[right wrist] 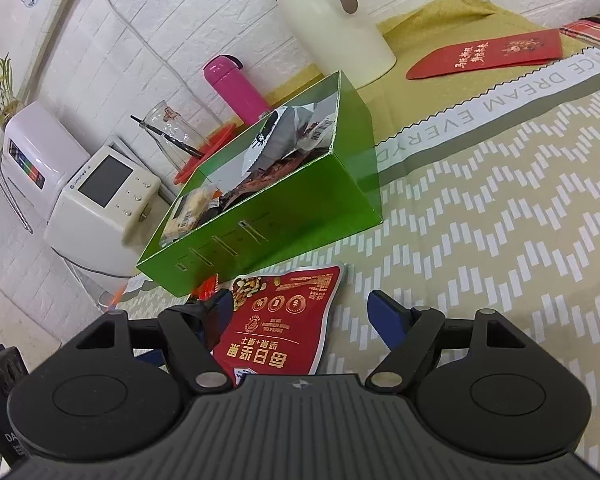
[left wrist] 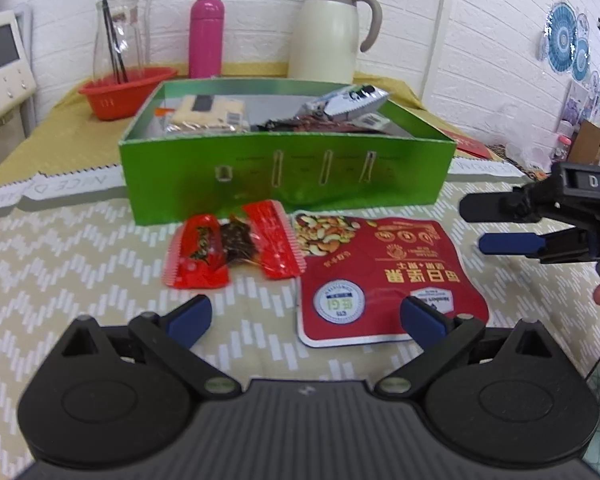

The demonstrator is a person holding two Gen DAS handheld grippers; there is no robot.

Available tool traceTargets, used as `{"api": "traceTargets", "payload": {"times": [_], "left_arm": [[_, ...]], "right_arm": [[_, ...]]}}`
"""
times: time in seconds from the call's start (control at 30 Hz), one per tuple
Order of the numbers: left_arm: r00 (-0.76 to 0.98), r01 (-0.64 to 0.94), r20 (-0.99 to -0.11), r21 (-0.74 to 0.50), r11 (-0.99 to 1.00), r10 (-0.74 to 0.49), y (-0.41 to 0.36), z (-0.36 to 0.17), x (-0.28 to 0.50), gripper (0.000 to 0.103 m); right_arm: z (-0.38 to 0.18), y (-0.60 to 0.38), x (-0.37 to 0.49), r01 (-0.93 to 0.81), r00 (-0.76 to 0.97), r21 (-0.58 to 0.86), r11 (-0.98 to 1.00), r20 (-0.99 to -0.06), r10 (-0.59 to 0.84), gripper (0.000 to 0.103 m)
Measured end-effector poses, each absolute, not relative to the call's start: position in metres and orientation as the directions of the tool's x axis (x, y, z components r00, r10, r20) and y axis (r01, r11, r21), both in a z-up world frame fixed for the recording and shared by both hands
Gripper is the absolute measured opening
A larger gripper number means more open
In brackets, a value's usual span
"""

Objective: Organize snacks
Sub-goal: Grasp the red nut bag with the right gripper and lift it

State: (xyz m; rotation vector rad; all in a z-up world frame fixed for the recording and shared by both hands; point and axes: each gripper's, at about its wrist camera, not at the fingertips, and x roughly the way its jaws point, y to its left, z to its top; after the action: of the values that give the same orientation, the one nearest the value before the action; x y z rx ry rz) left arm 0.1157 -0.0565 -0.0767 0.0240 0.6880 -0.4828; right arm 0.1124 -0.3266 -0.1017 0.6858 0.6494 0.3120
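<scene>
Left wrist view: my left gripper [left wrist: 304, 316] hangs low over the table with its jaws spread wide and nothing between them. Ahead lies the flat red foil pouch of mixed nuts [left wrist: 384, 280], with my blue pad over its near corner. Just beside it sits the small red crinkled snack packet with a dark filling [left wrist: 232, 252]. Both rest in front of the open green cardboard box [left wrist: 284, 184], which already holds several wrapped snacks. My right gripper [left wrist: 476, 224] comes in from the right, jaws parted and empty.

Right wrist view: my right gripper [right wrist: 300, 312] straddles the same pouch [right wrist: 284, 320] from its side, open, gripping nothing.

My worry is that both grippers aim at one pouch and could collide, or that closing on such a flat, slick pouch lets it slide away instead of lifting. A careless push could also shove the small packet against the box wall.

The patterned beige and white tablecloth [right wrist: 500, 240] is soft and may bunch. Behind stand a pink bottle [left wrist: 206, 38], a cream thermos jug [left wrist: 326, 32], a red plastic basket [left wrist: 128, 92] and a white brick wall [left wrist: 480, 40].
</scene>
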Motion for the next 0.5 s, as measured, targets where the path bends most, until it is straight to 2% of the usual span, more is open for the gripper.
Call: {"api": "traceTargets", "payload": {"times": [0.13, 0.27, 0.37, 0.43, 0.5], "left_arm": [[0.651, 0.480, -0.596, -0.156, 0.863, -0.470, -0.059, -0.078, 0.117, 0.101], [0.605, 0.518, -0.558, -0.266, 0.813, -0.568, -0.056, -0.077, 0.120, 0.101], [0.593, 0.529, -0.548, -0.286, 0.799, -0.590, -0.056, -0.077, 0.120, 0.101], [0.589, 0.533, -0.545, -0.293, 0.794, -0.597, -0.057, -0.077, 0.119, 0.101], [0.589, 0.534, -0.543, -0.295, 0.792, -0.599, -0.057, -0.077, 0.119, 0.101]], "right_arm": [[-0.109, -0.328, 0.122, -0.071, 0.730, 0.724, 0.687, -0.431, 0.530, 0.103], [-0.116, -0.329, 0.132, -0.095, 0.678, 0.800, 0.592, -0.384, 0.627, 0.103], [-0.115, -0.325, 0.135, -0.107, 0.659, 0.799, 0.591, -0.388, 0.644, 0.103], [-0.117, -0.321, 0.135, -0.110, 0.648, 0.802, 0.588, -0.391, 0.654, 0.090], [-0.119, -0.317, 0.135, -0.120, 0.647, 0.796, 0.593, -0.391, 0.655, 0.073]]}}
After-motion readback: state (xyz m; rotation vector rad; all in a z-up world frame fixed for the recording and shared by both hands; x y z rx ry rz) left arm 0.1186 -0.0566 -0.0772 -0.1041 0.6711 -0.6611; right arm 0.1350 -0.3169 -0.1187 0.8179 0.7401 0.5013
